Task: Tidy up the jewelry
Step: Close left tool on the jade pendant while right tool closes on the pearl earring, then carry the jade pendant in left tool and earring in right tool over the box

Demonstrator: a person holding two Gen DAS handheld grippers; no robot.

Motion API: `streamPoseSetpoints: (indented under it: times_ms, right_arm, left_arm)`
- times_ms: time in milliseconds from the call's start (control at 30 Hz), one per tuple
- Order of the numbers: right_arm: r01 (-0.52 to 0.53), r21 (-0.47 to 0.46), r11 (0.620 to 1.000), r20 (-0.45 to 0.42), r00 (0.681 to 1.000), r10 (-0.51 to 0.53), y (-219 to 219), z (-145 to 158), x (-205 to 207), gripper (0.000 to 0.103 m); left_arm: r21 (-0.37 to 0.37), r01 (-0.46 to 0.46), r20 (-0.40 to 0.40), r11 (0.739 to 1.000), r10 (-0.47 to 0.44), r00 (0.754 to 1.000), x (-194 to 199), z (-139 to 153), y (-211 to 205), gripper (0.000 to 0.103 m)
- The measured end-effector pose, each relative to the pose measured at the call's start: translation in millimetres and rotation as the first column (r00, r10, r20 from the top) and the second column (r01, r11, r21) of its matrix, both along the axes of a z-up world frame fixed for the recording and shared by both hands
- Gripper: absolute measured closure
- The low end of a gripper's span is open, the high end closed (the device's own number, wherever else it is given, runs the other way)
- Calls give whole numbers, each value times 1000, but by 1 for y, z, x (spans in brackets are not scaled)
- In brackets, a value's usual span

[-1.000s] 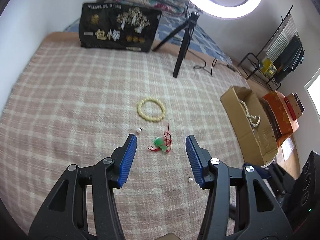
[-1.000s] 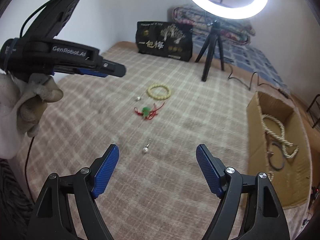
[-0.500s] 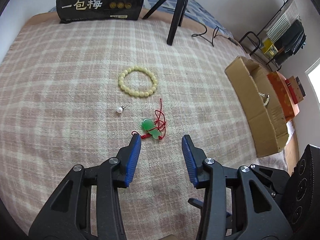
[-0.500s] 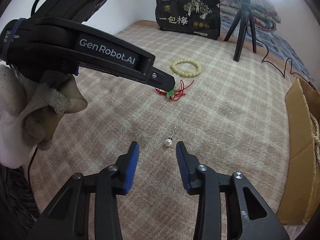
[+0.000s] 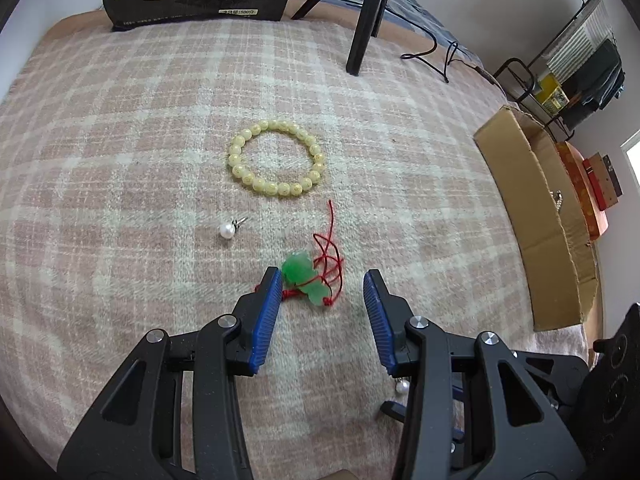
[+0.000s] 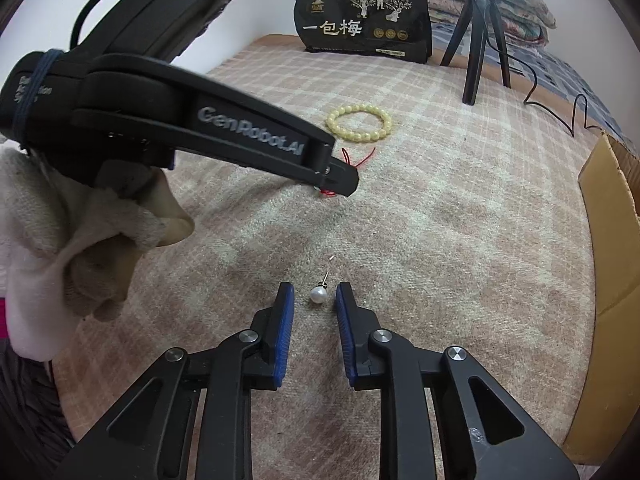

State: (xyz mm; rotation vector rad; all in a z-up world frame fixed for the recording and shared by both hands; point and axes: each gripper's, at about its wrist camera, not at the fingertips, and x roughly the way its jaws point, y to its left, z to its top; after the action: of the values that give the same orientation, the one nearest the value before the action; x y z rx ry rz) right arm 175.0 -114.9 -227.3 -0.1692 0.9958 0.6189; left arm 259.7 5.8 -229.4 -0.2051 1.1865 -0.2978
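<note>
A green pendant on a red cord (image 5: 306,278) lies on the checked blanket between the tips of my open left gripper (image 5: 320,280), close to the left finger. A yellow bead bracelet (image 5: 276,158) lies beyond it, also in the right wrist view (image 6: 359,123). One pearl earring (image 5: 227,230) lies left of the pendant. A second pearl earring (image 6: 319,293) sits between the tips of my right gripper (image 6: 315,294), whose jaws are narrowly apart and not touching it. The left gripper body (image 6: 224,132) crosses the right wrist view and hides most of the pendant.
An open cardboard box (image 5: 540,216) with jewelry inside stands at the right edge of the blanket (image 5: 120,140). A black bag with Chinese text (image 6: 362,20) and a tripod (image 6: 478,32) stand at the far end. A gloved hand (image 6: 72,232) holds the left gripper.
Both grippers have moved forward and down. The left one now straddles the green pendant. The right one has narrowed around the pearl earring.
</note>
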Motion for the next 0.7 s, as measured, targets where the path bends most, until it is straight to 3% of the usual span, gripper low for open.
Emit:
streamPoseSetpoints:
  times_ms: [267,400,700]
  right_arm:
    - [-12,-18,1000,14,1000,12,2,-3,3,91]
    - [-12,-16,1000,13,1000,12,-1,-4,5,96]
    - [-10,-16,1000,30,1000,10,-3,2,0,96]
  left_arm:
    - [60,-14,12,998,13,1000,1,-6,-1,87]
    - [61,-11,15,998,10,1000,0,-6,2,87]
    - [69,-22,66,997,17,998,-4,6,2,88]
